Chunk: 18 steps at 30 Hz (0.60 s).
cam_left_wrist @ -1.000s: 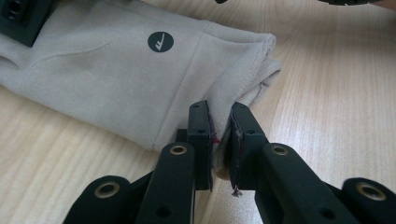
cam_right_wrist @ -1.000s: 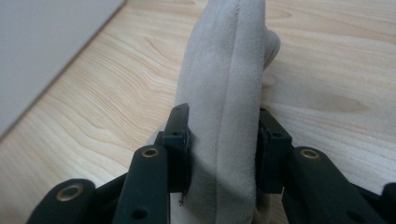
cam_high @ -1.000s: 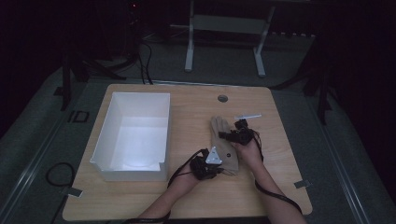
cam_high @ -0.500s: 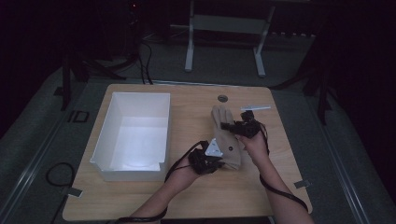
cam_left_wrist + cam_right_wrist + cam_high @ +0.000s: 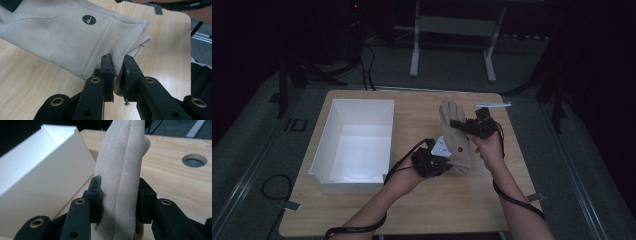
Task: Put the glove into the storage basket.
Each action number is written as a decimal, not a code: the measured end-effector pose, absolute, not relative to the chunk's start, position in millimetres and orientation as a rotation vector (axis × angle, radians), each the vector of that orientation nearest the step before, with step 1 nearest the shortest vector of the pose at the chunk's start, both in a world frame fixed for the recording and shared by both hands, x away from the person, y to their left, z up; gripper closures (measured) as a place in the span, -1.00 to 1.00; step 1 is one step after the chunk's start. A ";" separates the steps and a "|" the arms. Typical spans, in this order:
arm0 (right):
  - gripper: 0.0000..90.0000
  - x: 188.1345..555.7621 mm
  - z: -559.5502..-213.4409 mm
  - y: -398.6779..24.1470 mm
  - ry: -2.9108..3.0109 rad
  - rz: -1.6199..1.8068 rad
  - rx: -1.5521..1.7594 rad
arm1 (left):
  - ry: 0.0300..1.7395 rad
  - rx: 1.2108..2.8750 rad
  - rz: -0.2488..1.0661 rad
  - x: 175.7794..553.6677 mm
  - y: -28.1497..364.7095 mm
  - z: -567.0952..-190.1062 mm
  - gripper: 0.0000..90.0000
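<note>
Lifted since before: one glove (image 5: 456, 135), two tongs (image 5: 430, 161) (image 5: 474, 125) gripping.

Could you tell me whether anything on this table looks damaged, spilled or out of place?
Nothing stands out. The beige glove is intact, held between the left gripper at its cuff and the right gripper across its fingers. The white bin sits square on the table, with nothing spilled.

Left gripper (image 5: 447, 161) jaws clamped tight; right gripper (image 5: 461, 126) jaws clamped wider; both forearms raised over table.
</note>
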State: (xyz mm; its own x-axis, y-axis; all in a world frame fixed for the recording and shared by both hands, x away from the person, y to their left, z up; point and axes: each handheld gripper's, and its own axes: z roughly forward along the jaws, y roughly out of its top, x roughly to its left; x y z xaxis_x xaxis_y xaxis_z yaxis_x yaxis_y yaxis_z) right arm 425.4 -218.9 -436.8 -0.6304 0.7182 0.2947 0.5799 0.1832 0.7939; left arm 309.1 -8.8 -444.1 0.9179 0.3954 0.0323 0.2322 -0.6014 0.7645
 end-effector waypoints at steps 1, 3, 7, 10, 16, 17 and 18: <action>0.40 425.6 -435.1 -219.0 2.295 1.443 1.274 | 0.444 2.237 0.255 309.3 -7.7 -440.6 0.80; 0.40 425.7 -431.1 -218.9 2.283 1.460 1.282 | 0.438 2.241 0.268 309.2 -5.5 -433.8 0.80; 0.40 425.7 -422.3 -214.9 2.282 1.474 1.258 | 0.440 2.246 0.279 308.9 0.2 -426.3 0.80; 0.40 426.0 -415.9 -210.0 2.287 1.468 1.235 | 0.450 2.244 0.288 308.0 5.2 -422.8 0.80; 0.39 426.2 -401.9 -194.2 2.299 1.461 1.183 | 0.479 2.237 0.313 306.6 16.9 -415.7 0.81; 0.39 426.4 -399.8 -191.4 2.299 1.459 1.179 | 0.486 2.230 0.312 306.5 19.9 -414.5 0.81; 0.39 426.7 -397.4 -188.1 2.301 1.460 1.171 | 0.489 2.228 0.314 306.4 21.7 -413.6 0.81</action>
